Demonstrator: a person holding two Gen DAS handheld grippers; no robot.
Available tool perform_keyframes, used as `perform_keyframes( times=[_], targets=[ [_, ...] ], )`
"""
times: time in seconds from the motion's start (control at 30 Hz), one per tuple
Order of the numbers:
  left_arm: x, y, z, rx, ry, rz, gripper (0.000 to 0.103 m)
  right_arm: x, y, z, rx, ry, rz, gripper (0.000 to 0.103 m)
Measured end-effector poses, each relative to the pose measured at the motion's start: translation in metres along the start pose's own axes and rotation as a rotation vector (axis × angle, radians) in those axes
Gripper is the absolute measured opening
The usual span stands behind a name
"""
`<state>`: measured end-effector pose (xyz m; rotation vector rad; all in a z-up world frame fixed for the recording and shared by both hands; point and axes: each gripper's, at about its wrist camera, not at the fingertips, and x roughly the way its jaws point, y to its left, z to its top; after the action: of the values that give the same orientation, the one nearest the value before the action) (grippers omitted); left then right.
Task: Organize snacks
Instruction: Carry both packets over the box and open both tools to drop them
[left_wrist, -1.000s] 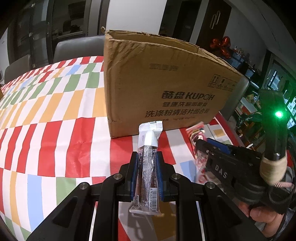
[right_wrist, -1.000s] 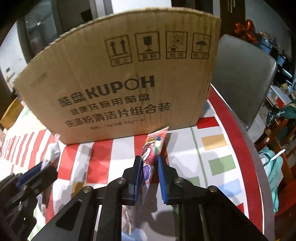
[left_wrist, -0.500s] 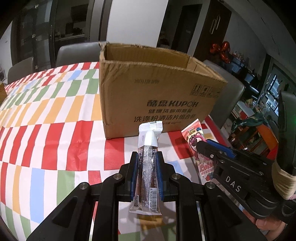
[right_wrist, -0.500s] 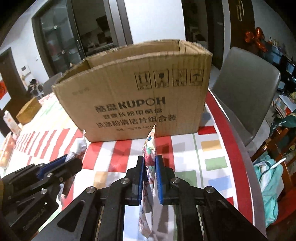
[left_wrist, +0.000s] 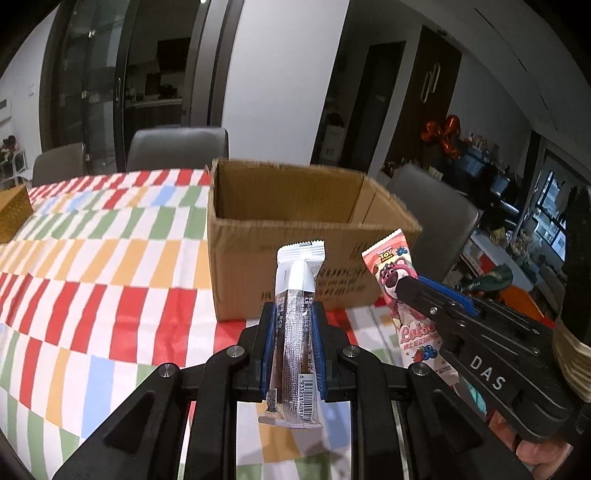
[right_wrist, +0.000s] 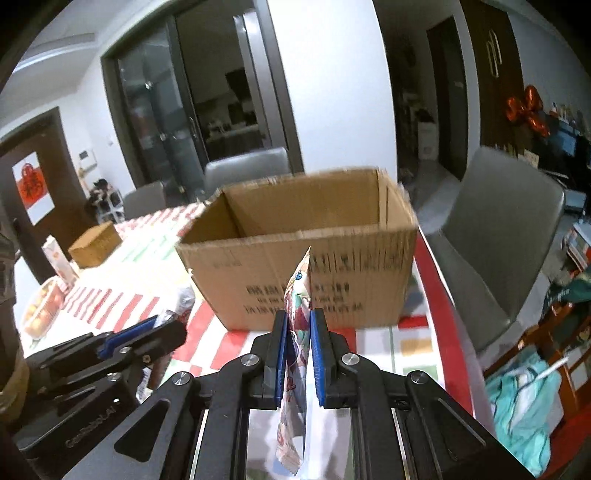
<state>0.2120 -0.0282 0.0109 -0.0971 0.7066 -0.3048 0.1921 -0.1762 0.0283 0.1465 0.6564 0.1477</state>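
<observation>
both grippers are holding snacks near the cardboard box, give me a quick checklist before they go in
1. Left gripper clamped on the white and silver snack bar: ok, both pads press its sides.
2. Right gripper clamped on the pink Lotso snack packet: ok, gripped edge-on.
3. Cardboard box open at the top: ok, no flaps cover the opening.
4. Room inside the box: cannot tell, only the upper inner walls show, not the floor.
5. Snacks raised above the box rim: not ok, both tips sit in front of the near wall.
6. Grippers apart from each other: ok, side by side with a gap.
</observation>
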Motion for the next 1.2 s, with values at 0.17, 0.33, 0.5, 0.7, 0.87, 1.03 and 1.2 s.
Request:
perform_keyframes(
  times=[0.17,0.33,0.5,0.7,0.87,1.03,1.2],
  targets=[
    [-0.009,-0.005,0.019,0.011,-0.043,0.015,0.019,-0.015,0.002,0.022,-0.017,-0.061,0.027,0.013],
    [-0.013,-0.011,0.039,0.033,-0.071,0.022,0.019,-0.016,0.005,0.041,-0.027,-0.097,0.044,0.013],
    [-0.015,-0.015,0.064,0.063,-0.099,0.029,0.019,-0.014,0.008,0.068,-0.055,-0.137,0.045,0.013],
    [-0.01,-0.016,0.098,0.091,-0.121,0.037,0.019,-0.009,0.008,0.1,-0.083,-0.182,0.044,0.013],
    [0.004,-0.013,0.12,0.089,-0.109,0.033,0.019,0.002,0.006,0.122,-0.1,-0.194,0.058,0.013],
    [0.026,-0.012,0.132,0.099,-0.072,0.044,0.019,0.021,0.006,0.136,-0.124,-0.172,0.043,0.013],
    [0.049,-0.012,0.136,0.13,-0.045,0.072,0.02,0.046,-0.002,0.142,-0.125,-0.128,0.019,0.014]
  ],
)
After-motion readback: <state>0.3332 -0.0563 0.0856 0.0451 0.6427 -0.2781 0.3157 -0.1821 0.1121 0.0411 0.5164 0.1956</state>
